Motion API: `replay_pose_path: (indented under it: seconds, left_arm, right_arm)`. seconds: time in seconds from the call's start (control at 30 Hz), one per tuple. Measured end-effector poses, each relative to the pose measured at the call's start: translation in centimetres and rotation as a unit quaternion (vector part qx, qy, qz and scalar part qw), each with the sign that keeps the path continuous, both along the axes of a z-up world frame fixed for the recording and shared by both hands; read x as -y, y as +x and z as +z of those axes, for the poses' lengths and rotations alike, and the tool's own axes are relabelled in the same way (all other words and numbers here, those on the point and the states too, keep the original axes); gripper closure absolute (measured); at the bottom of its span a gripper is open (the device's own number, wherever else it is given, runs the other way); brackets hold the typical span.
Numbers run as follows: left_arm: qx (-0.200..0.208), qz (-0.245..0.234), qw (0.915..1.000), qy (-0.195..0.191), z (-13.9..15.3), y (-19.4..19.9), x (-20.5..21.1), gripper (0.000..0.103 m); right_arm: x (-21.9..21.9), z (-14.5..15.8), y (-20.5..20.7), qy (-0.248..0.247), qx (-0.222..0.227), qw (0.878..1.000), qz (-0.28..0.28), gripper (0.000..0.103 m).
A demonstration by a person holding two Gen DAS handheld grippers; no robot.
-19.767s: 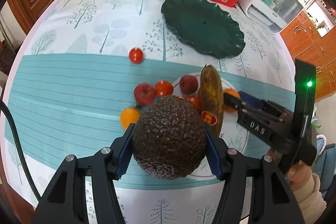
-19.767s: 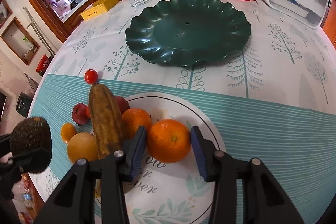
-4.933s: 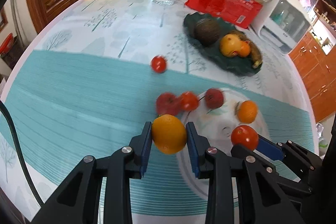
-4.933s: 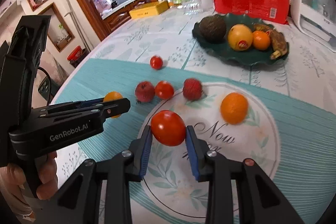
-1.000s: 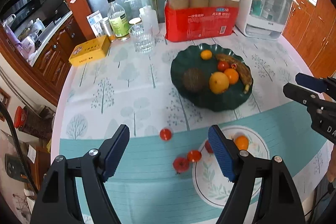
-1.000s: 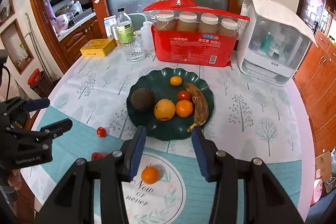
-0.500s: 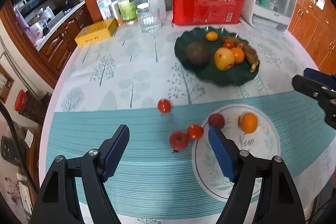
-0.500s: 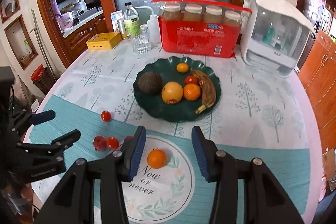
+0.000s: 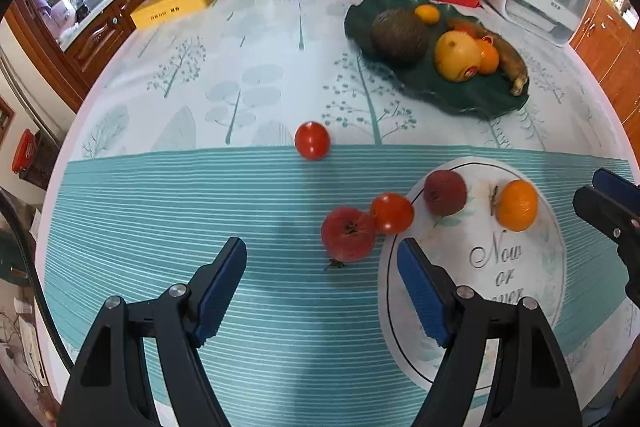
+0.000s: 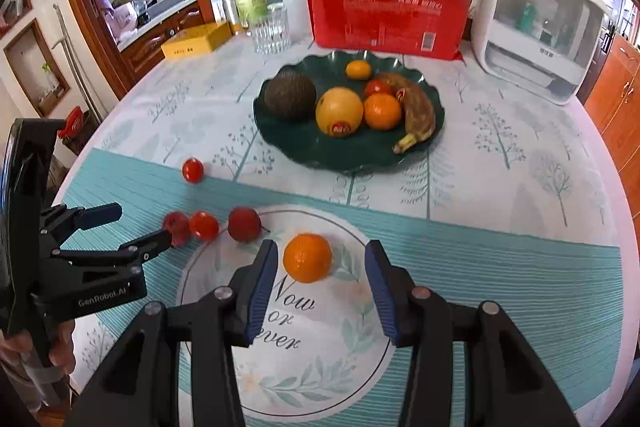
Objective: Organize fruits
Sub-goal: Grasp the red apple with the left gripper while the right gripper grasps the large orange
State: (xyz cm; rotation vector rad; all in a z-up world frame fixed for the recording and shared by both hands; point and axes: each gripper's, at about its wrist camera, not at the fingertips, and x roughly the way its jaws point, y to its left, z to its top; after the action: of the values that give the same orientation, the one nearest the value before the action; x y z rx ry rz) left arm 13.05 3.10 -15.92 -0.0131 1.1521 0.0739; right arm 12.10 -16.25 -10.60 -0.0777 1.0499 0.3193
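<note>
My left gripper (image 9: 322, 267) jaws wide apart, nothing between pads, above striped cloth; red apple (image 9: 347, 235) just ahead, touching small tomato (image 9: 392, 213). My right gripper (image 10: 321, 269) jaws parted, gripping nothing; orange (image 10: 307, 257) on white plate (image 10: 360, 367) sits just beyond fingertips, apart from both pads. Lone tomato (image 9: 312, 140) farther out on cloth. Green dish (image 10: 296, 147) beyond holds avocado (image 10: 290, 94), banana (image 10: 420, 113), other fruit.
</note>
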Motion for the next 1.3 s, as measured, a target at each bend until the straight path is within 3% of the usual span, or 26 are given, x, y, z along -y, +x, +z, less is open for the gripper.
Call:
replay_pose_path:
  seconds: [0.63,0.93,1.07,1.3]
  left_arm:
    - [-0.028,-0.028,0.9990,-0.018,-3.8,2.1,0.9,0.027]
    - [-0.026,-0.041,0.9980,-0.041,-3.7,2.8,0.9,0.041]
    - [-0.024,-0.045,0.9968,-0.061,-3.5,3.2,0.7,0.052]
    - [-0.022,-0.050,0.9965,-0.064,-3.3,3.0,1.0,0.070]
  right_arm:
    - [-0.1,-4.4,2.0,0.021,-0.051,0.998,-0.002,0.057]
    - [-0.8,-5.1,2.2,0.031,-0.057,0.998,0.013,0.057]
    - [-1.2,-5.4,2.2,0.031,-0.058,0.998,0.019,0.057]
    - [-1.5,-5.5,2.4,0.033,-0.059,0.997,0.024,0.057]
